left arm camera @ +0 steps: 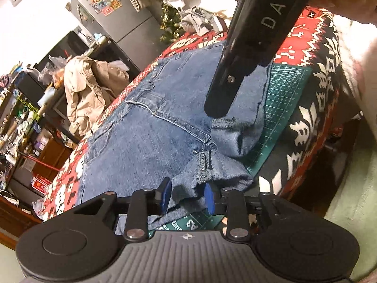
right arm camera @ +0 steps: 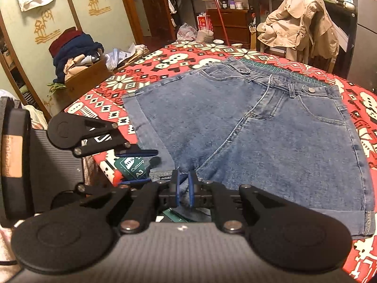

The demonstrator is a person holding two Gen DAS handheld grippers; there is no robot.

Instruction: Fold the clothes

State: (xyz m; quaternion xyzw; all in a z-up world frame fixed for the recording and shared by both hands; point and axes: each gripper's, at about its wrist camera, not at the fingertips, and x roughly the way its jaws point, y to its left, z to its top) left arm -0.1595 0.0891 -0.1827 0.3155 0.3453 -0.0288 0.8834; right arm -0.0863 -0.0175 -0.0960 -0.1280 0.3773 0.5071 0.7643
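both grippers (left arm camera: 187, 194) (right arm camera: 184, 189) at denim shorts' (right arm camera: 247, 136) hem, left parted, right pinching denim

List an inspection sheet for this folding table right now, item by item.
Surface: patterned tablecloth with a green cutting mat under the work.
Job's things: denim shorts spread front up, not yet folded.
Clutter: beige jacket draped on a chair beyond the table; box of clothes beside it.
Grippers: left gripper open, a leg hem loose between its pads; right gripper nearly closed, pinching the shorts at the crotch hem.
Cables: nothing seen on the tablecloth.
Surroundings: grey fridge and crowded shelves.
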